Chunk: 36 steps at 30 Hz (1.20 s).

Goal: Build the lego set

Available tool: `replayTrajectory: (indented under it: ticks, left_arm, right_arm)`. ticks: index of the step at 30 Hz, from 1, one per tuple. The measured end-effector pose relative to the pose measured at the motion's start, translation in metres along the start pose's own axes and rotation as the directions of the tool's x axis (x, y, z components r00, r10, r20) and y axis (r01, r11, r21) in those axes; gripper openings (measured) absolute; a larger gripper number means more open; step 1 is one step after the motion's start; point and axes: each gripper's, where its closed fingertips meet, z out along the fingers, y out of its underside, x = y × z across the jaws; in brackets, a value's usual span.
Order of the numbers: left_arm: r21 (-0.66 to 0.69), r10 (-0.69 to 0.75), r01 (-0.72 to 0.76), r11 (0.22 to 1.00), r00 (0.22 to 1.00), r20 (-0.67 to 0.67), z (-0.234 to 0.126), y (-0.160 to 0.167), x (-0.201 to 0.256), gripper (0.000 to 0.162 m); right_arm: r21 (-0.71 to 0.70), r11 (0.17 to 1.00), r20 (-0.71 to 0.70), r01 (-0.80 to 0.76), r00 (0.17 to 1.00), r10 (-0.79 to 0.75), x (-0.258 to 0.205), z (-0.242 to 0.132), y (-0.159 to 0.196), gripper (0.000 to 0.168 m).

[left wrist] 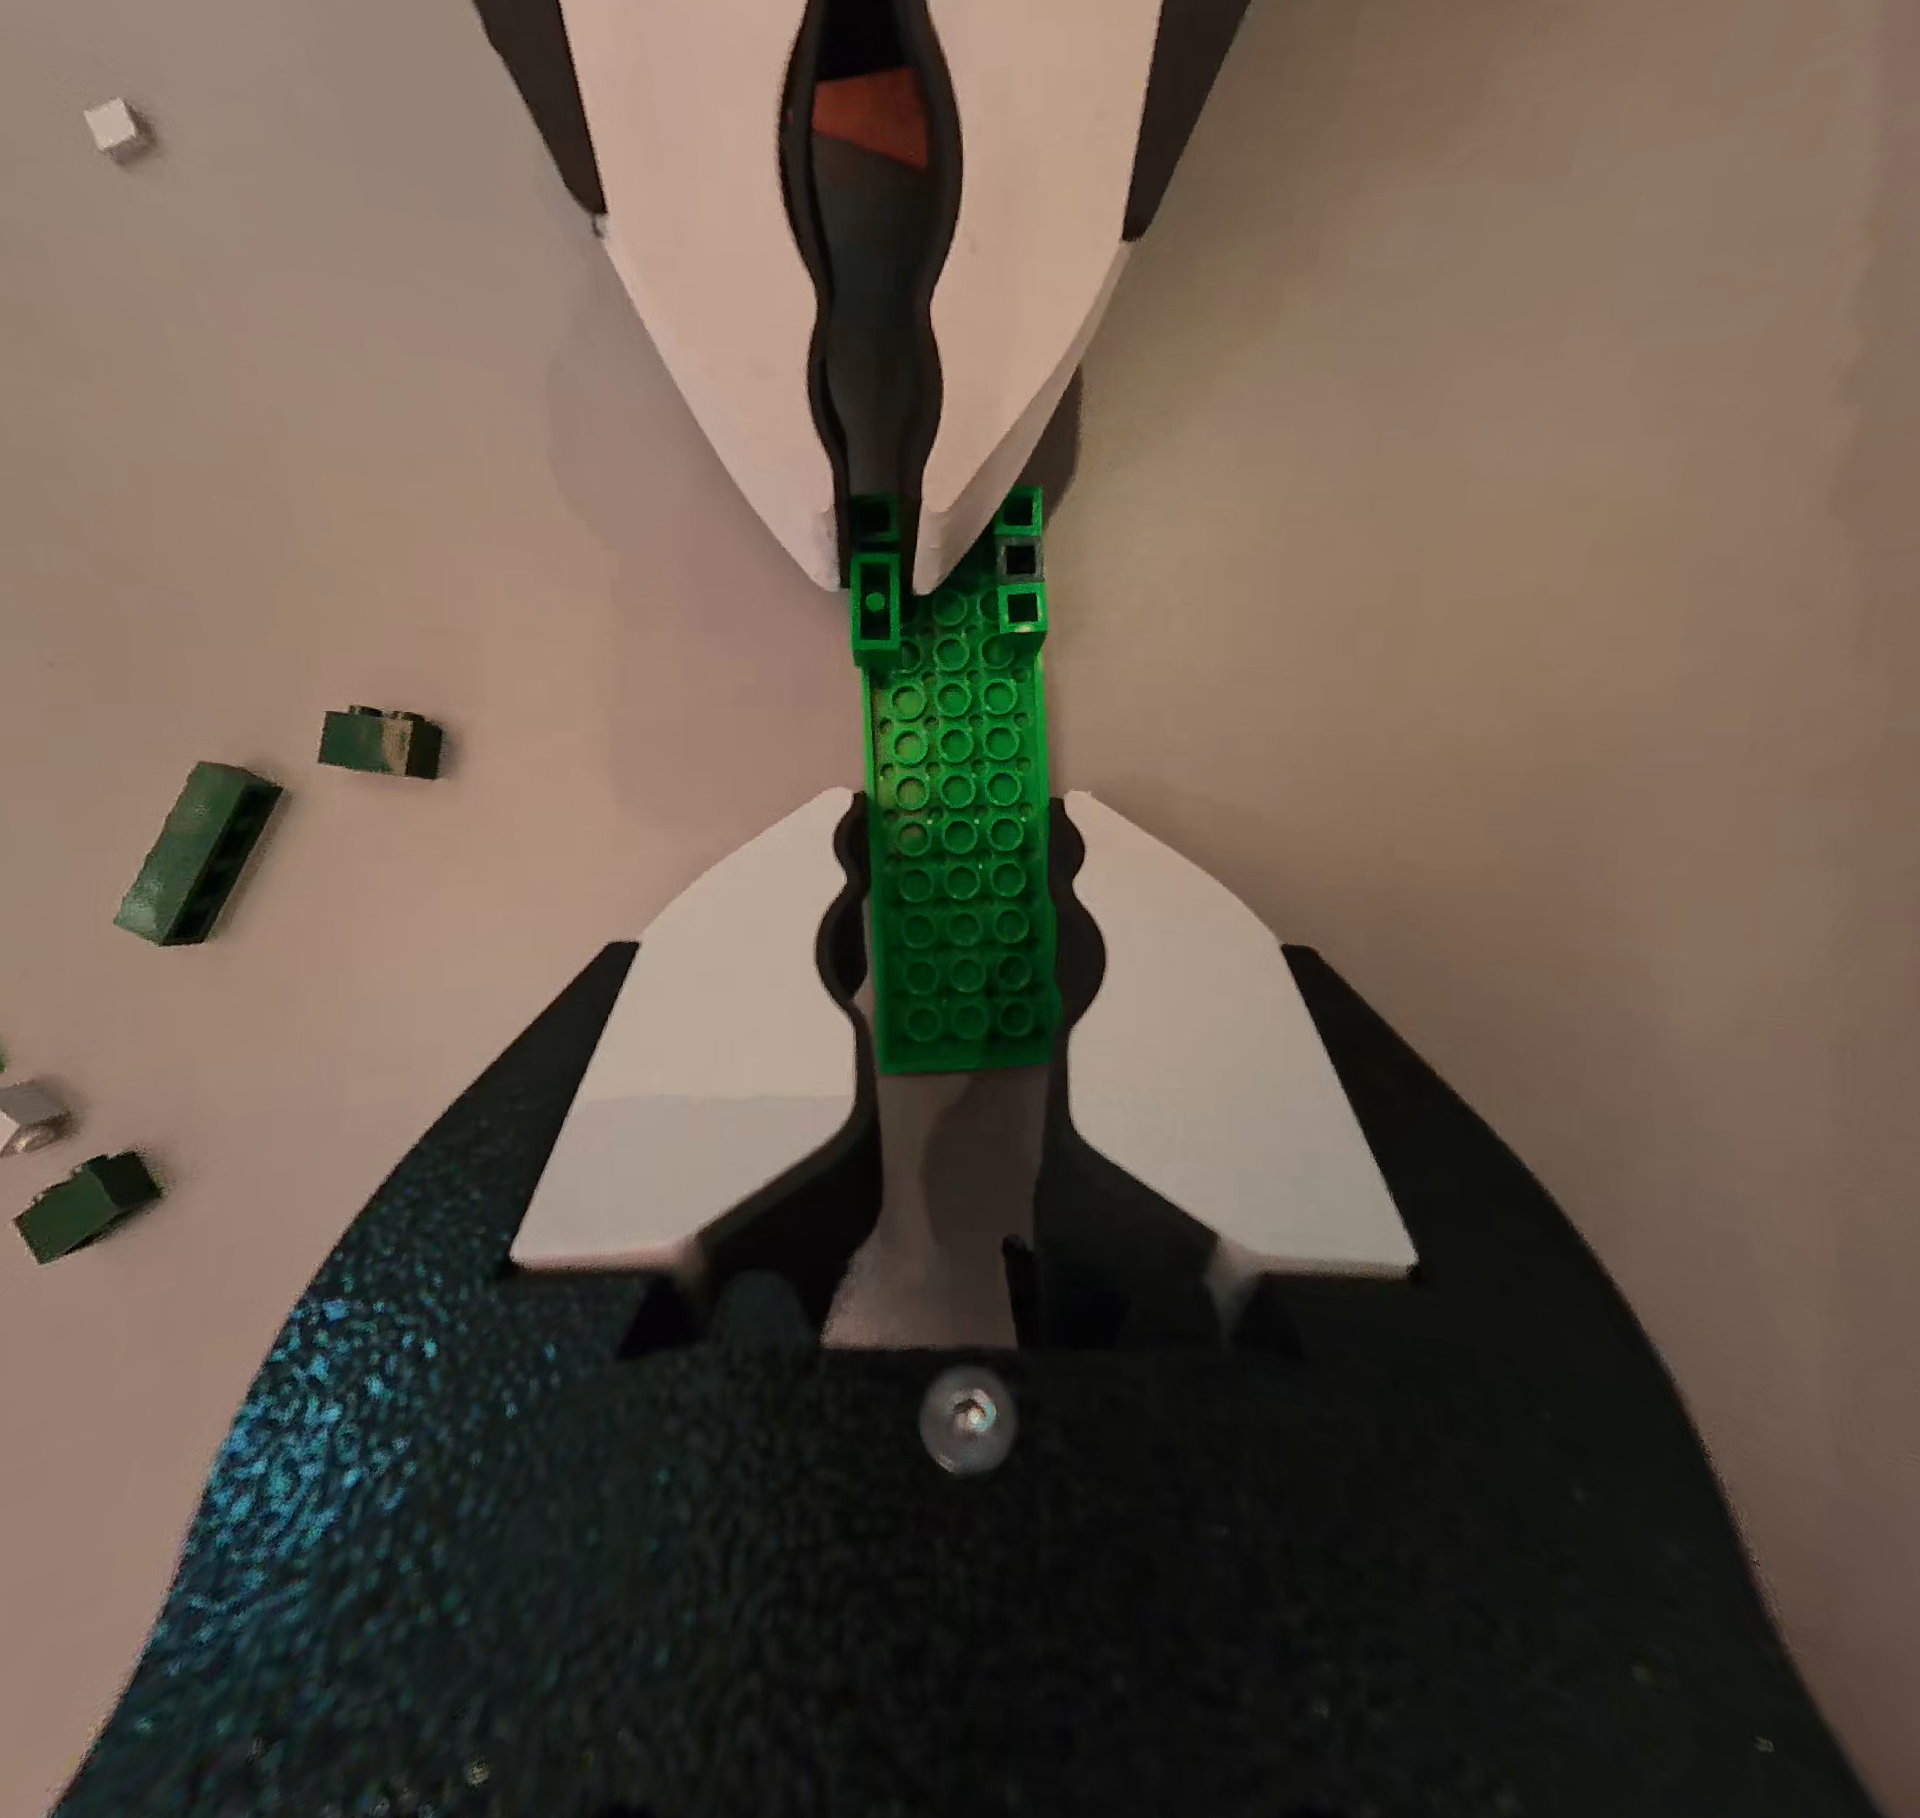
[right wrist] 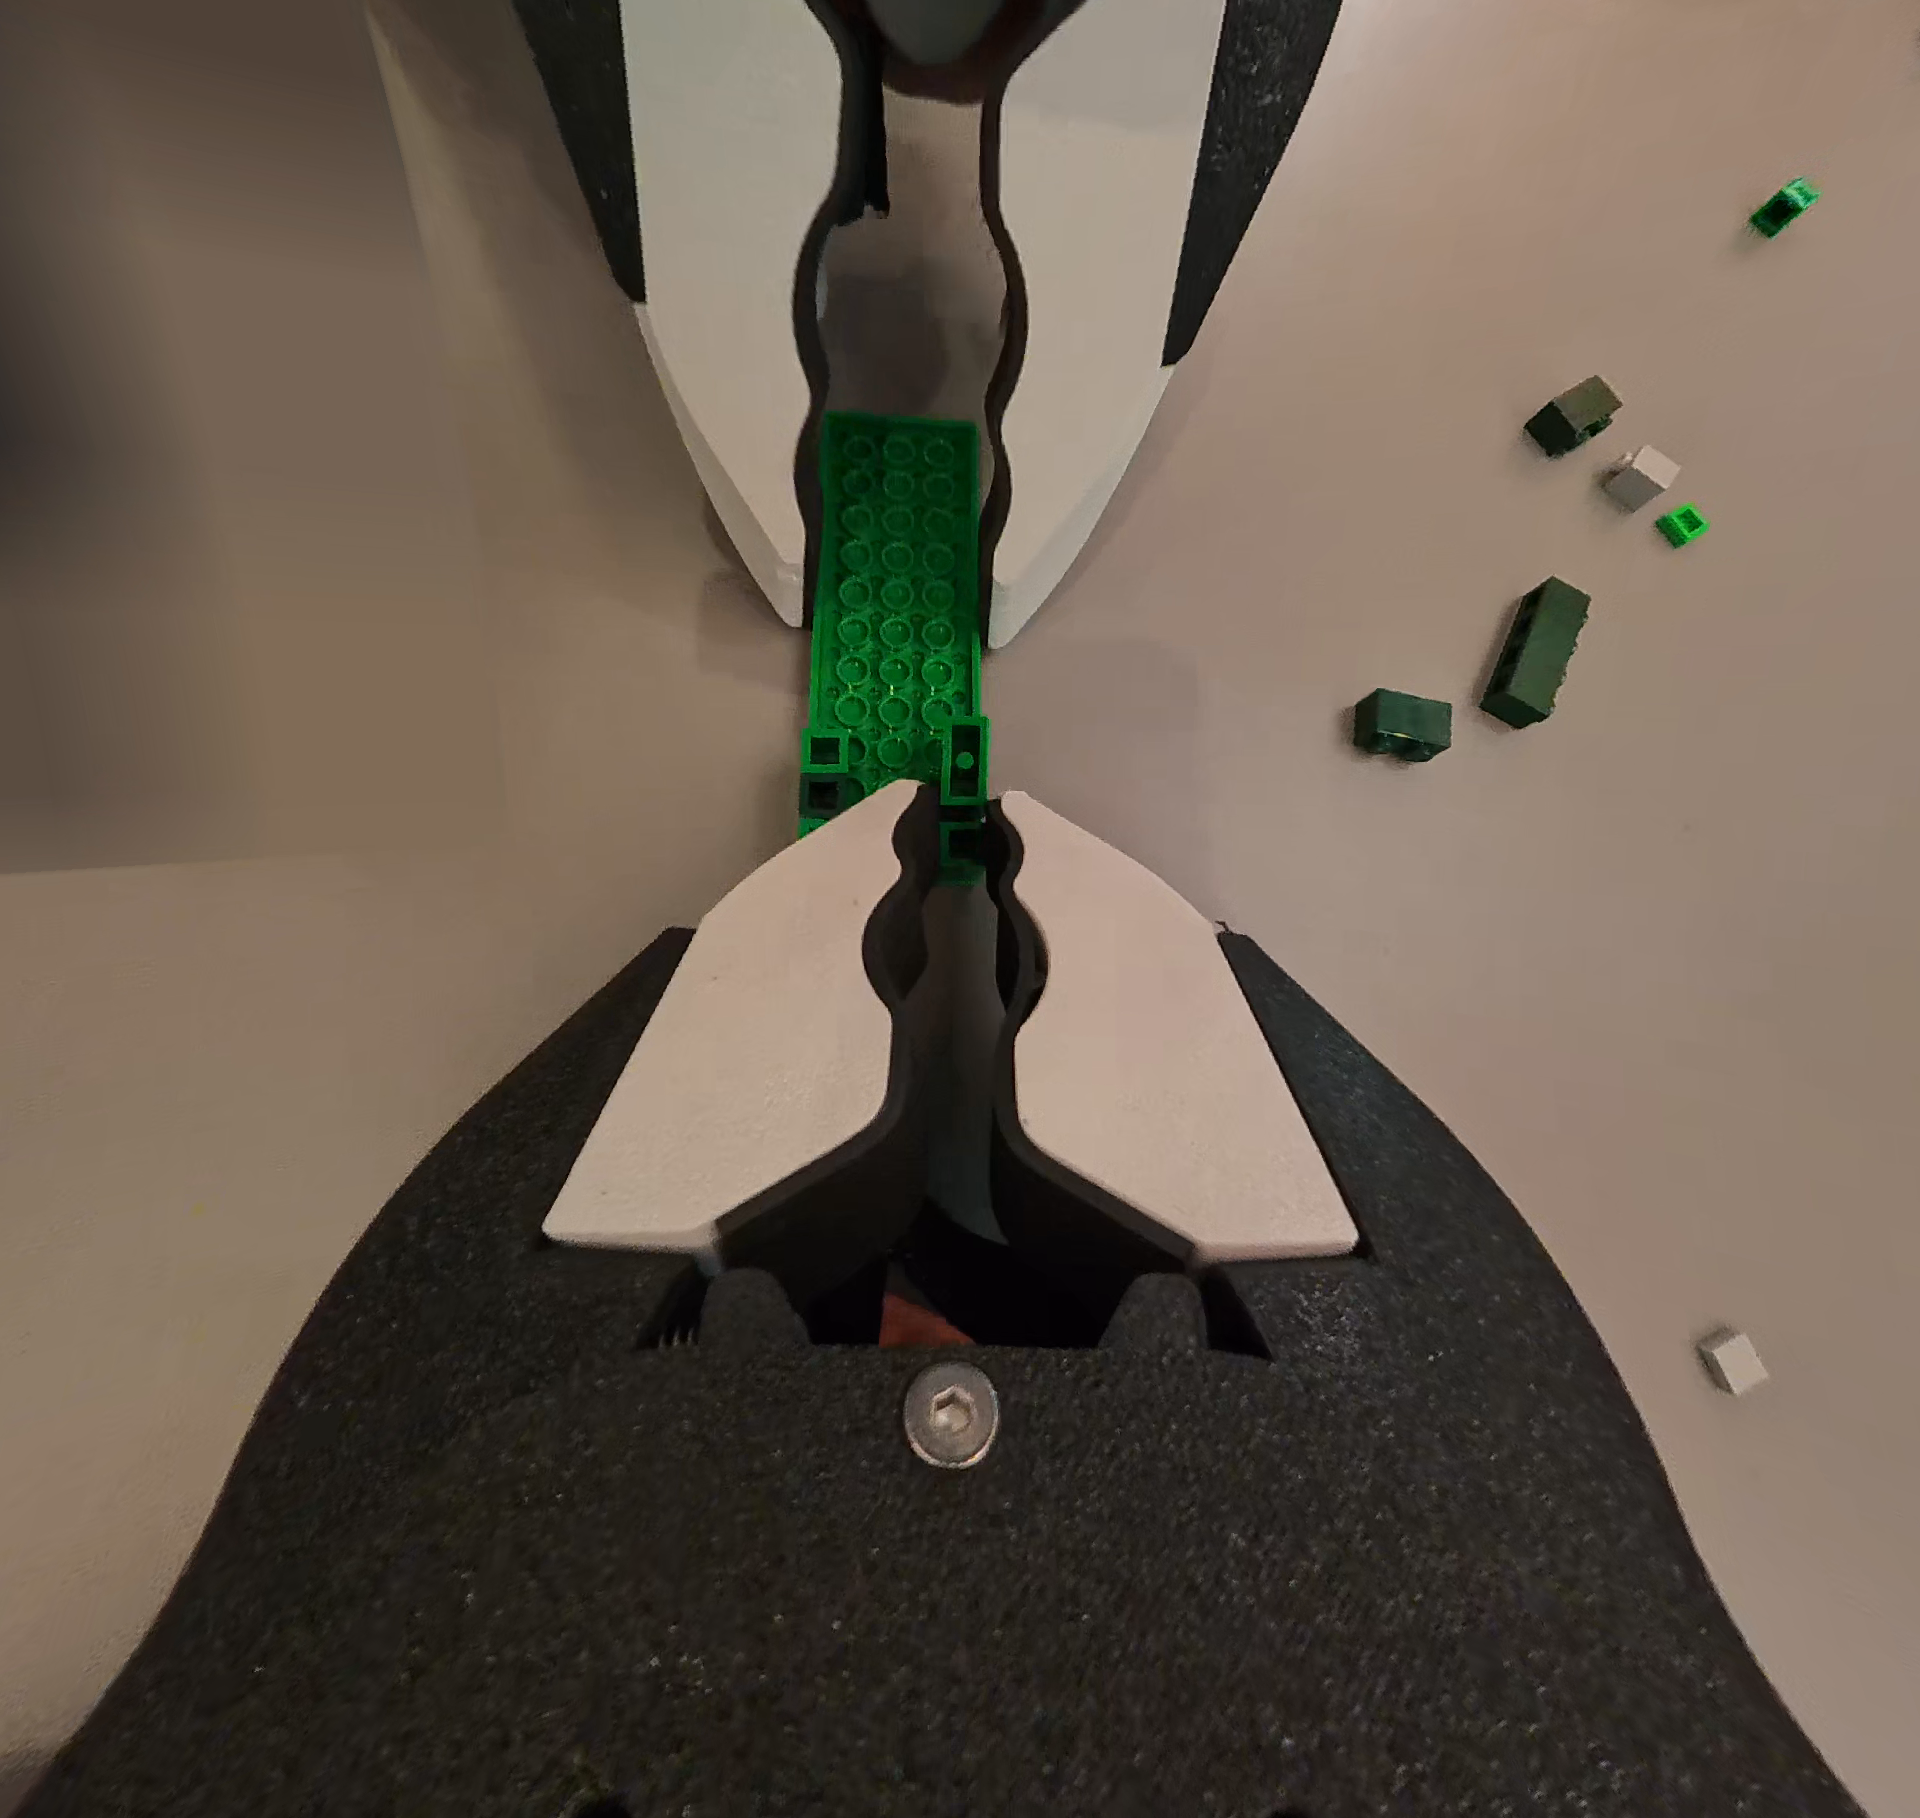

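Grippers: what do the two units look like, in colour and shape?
Both match: left gripper and right gripper have black, grainy-textured bodies, each with a silver hex screw at the centre. The fingers are white and taper to points, lined with wavy black pads. No cables or sleeves show.

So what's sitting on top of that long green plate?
Small bright green pieces and one grey piece sit along both edges at one end of the green plate. The right gripper covers part of that end, so more may be hidden.
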Motion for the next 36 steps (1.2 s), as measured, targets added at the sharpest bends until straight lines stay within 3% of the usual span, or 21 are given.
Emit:
replayTrajectory:
  ticks: [12, 25, 36]
  left_arm:
    - [0.067, 0.0, 0.004, 0.998, 0.999, -0.053, -0.006, -0.01, 0.012, 0.032]
    - [0.044, 0.058, -0.057, 0.997, 0.998, -0.01, -0.008, -0.012, 0.014, 0.032]
    - [0.036, 0.065, -0.065, 0.997, 0.998, -0.013, -0.007, -0.012, 0.017, 0.032]
  right_arm:
    - [-0.021, 1.0, 0.007, 0.006, 1.0, -0.006, -0.011, -0.012, -0.007, 0.008]
    - [-0.031, 0.999, 0.004, 0.032, 0.999, -0.032, -0.016, -0.014, -0.014, 0.012]
    - [-0.075, 0.988, -0.061, 0.136, 0.988, -0.141, -0.018, -0.011, -0.02, 0.014]
